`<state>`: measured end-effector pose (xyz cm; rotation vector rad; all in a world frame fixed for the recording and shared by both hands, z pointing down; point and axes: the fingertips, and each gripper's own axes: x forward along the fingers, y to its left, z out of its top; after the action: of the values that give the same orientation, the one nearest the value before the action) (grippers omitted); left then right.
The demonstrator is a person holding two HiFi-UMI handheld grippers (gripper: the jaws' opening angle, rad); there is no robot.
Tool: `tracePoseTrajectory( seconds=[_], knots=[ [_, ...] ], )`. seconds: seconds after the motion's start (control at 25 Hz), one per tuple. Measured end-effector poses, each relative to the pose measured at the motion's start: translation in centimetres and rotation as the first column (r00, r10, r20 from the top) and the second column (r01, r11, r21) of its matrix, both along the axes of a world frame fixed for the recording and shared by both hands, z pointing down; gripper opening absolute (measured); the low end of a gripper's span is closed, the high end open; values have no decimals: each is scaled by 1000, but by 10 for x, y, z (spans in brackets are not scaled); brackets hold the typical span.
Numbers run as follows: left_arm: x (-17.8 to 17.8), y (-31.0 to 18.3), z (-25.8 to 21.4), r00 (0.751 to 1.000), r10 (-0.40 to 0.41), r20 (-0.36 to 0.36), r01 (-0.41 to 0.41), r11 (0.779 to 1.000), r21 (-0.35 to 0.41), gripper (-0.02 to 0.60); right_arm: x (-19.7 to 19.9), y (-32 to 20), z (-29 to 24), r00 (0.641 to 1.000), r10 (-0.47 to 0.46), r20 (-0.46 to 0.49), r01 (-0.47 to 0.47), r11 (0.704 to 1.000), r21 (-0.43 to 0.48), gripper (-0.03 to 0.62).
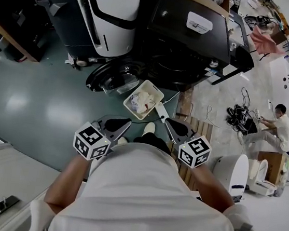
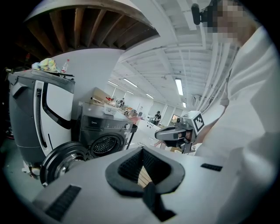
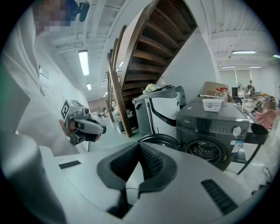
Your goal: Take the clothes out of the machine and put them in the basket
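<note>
The dark front-loading washing machine (image 1: 188, 34) stands ahead with its round door (image 1: 110, 77) swung open to the left; its drum (image 3: 205, 149) looks dark, and I cannot tell whether clothes are inside. A cream basket (image 1: 158, 92) on the floor in front of it holds light-coloured clothes (image 1: 138, 102). My left gripper (image 1: 128, 122) and right gripper (image 1: 168, 121) are held close to the body, short of the basket, both shut with nothing in them. The left gripper view also shows the washing machine (image 2: 107, 131), and the left gripper (image 2: 148, 190) has its pads together. The right gripper (image 3: 127, 192) looks the same.
A tall black-and-white machine (image 1: 104, 13) stands left of the washer. A person (image 1: 279, 129) sits on the floor at the right near a tangle of cables (image 1: 241, 116). A white appliance (image 1: 231, 173) is close on my right. A wooden staircase (image 3: 144, 48) rises behind.
</note>
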<state>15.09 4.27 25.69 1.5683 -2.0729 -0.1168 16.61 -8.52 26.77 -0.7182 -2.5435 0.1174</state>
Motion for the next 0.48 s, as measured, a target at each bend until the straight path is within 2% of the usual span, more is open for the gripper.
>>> tracePoseTrajectory(
  seconds=[0.48],
  knots=[
    [11, -9, 5, 1000, 14, -6, -14, 1000, -4, -2, 14, -4, 6, 1000, 2, -4, -2, 1000, 3, 5]
  ],
)
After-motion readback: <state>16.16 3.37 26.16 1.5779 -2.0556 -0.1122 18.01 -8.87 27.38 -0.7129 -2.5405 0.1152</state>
